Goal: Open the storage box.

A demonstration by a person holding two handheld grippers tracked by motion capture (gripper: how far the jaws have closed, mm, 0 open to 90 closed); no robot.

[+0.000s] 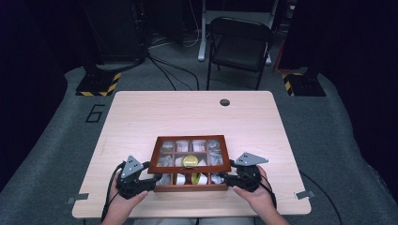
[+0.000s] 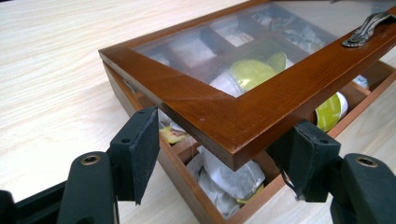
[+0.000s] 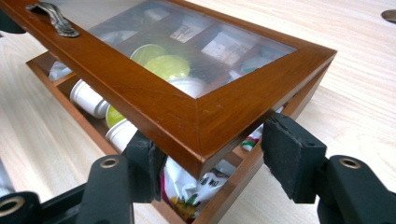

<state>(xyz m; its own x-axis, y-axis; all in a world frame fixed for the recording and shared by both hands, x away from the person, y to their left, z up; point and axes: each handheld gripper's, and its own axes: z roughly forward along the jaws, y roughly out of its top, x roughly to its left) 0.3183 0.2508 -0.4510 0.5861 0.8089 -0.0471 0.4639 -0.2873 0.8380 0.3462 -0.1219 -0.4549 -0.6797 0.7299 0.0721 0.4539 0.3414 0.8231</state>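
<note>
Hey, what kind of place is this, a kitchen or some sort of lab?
Most likely a recording lab or studio, not a kitchen: a lone wooden table stands on grey carpet, dark curtains surround it, cables trail across the floor, and stand bases carry hazard-striped tape.

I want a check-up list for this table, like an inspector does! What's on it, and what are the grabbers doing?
Surface: light wooden table, round hole near far edge.
Job's things: wooden box with glass lid partly raised; tea bags and pods inside.
Clutter: nothing seen.
Grippers: left gripper and right gripper each straddle a front lid corner, jaws open.
Cables: several on floor behind table.
Surroundings: black folding chair, grey floor, dark curtains.
</note>
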